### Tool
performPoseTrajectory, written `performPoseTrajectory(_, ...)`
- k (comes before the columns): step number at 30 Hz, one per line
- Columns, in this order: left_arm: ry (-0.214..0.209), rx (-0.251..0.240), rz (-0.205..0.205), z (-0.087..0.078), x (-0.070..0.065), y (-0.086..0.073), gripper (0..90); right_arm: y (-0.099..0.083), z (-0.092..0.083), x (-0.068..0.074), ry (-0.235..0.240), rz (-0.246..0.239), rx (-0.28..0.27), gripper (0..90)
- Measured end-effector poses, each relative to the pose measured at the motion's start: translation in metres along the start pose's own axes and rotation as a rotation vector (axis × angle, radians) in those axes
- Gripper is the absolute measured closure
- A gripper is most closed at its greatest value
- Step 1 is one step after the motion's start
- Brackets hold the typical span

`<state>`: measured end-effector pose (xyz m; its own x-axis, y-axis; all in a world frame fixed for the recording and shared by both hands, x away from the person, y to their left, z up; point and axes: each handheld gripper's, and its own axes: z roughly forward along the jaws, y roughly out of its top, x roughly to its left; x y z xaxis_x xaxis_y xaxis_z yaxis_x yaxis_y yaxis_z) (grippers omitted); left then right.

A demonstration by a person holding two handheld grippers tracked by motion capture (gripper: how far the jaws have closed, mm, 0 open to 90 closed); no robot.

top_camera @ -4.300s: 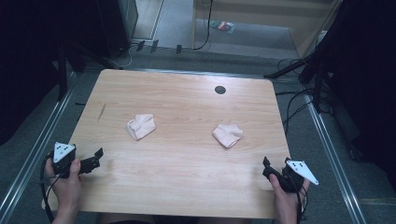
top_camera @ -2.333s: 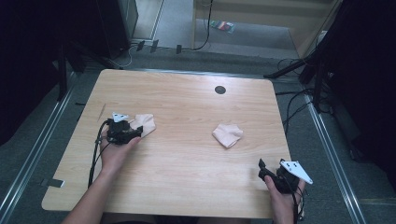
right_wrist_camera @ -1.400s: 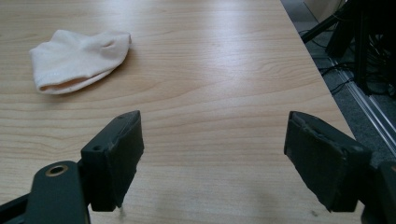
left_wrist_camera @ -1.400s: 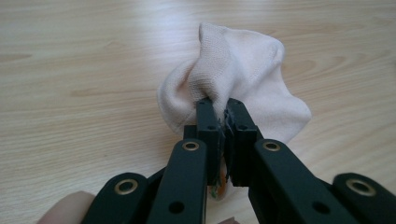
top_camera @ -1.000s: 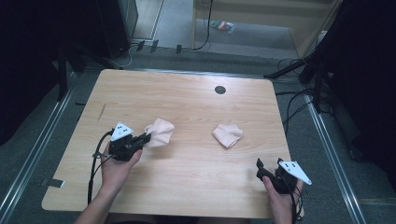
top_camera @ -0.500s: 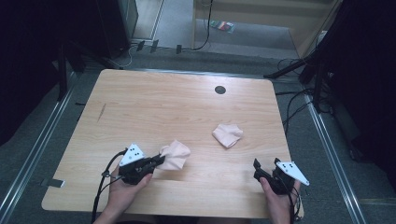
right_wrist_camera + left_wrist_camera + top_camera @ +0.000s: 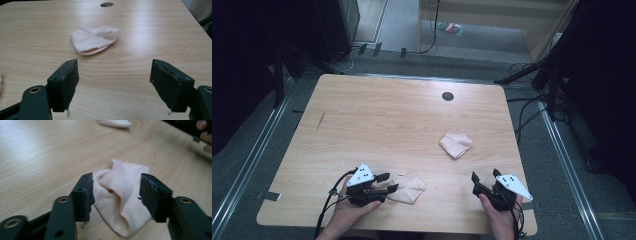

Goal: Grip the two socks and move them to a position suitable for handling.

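A pale pink sock (image 7: 408, 187) lies crumpled on the wooden table (image 7: 387, 115) near its front edge. My left gripper (image 7: 388, 182) rests just left of it. In the left gripper view the sock (image 7: 120, 197) lies on the wood between the spread jaws of the left gripper (image 7: 116, 180), which have just been opening and no longer pinch it. A second pink sock (image 7: 455, 144) lies right of centre. My right gripper (image 7: 474, 182) is at the front right, open and empty; in the right gripper view that sock (image 7: 93, 39) lies beyond the right gripper (image 7: 113, 75).
A round cable hole (image 7: 447, 96) sits near the table's far edge. Cables and metal rails run along the floor on both sides. The other hand (image 7: 205, 135) appears at the top right of the left gripper view.
The left gripper carried the sock from the table's left middle to the front edge, lowered it, and opened its jaws. The right gripper edged slightly left.
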<state>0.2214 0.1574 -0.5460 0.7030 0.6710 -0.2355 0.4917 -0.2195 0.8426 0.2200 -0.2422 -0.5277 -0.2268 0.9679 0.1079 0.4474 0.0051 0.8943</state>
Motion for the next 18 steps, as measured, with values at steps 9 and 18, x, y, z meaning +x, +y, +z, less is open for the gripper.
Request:
performPoseTrajectory(9, 0.119, -0.134, -0.095, -0.034, 0.045, 0.002, 31.9, 0.017, 0.003, 0.052, 0.103, -0.083, -0.02, 37.3)
performPoseTrajectory(18, 0.242, -0.163, -0.187, -0.039, 0.071, -0.008, 31.3, 0.027, 0.024, 0.106, 0.276, -0.194, 0.009, 50.7)
